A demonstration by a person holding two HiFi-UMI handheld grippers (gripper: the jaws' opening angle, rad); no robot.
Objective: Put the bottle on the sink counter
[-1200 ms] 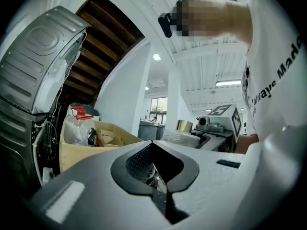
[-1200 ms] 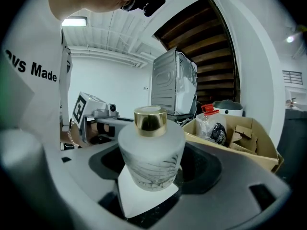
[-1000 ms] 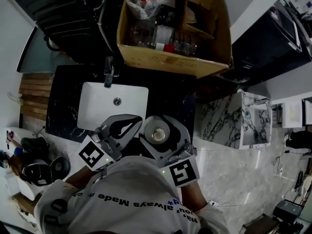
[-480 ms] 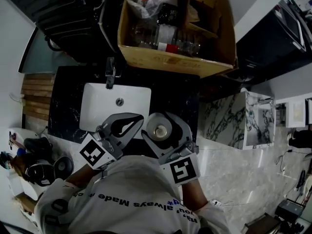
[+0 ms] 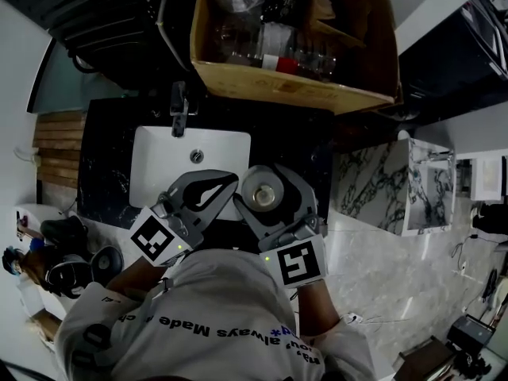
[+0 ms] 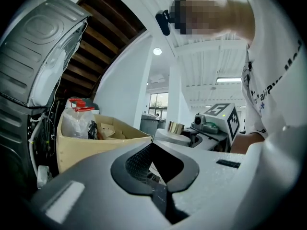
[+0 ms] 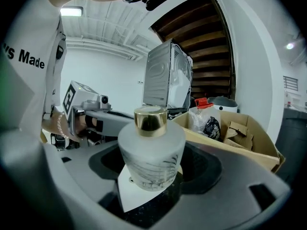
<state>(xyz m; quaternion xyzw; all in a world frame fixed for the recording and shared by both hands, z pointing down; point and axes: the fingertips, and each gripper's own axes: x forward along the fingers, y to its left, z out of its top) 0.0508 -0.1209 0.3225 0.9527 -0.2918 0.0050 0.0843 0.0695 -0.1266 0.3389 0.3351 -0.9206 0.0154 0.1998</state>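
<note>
A frosted glass bottle with gold cap (image 7: 151,155) is pinched by the right gripper (image 5: 266,179) over the black marble table's (image 5: 111,165) front edge; the left gripper (image 5: 225,185) is pressed together.

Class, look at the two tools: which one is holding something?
The right tool: its jaws are closed on a frosted bottle with a gold cap. The left tool has jaws that meet with nothing between them.
</note>
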